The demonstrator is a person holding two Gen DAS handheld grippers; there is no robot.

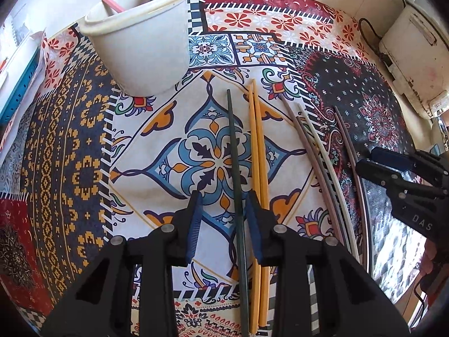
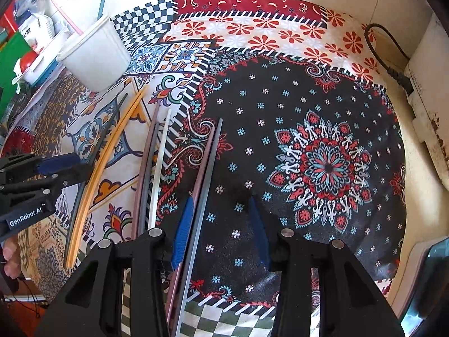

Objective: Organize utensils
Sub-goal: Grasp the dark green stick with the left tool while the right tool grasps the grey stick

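Your left tool, open wide, straddles the dark green chopstick lying on the tabletop beside the yellow pair, so you likely close next, then carry it to the far-left white cup; your right tool hovers open.

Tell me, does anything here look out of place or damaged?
The loose chopsticks on the patterned tablecloth, like the yellow pair, lie outside the white plastic holder cup, which already holds two. The white appliance at the table's edge shows rust-coloured stains.

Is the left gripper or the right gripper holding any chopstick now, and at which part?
Neither. Both the left gripper and the right gripper are open, above the chopsticks.
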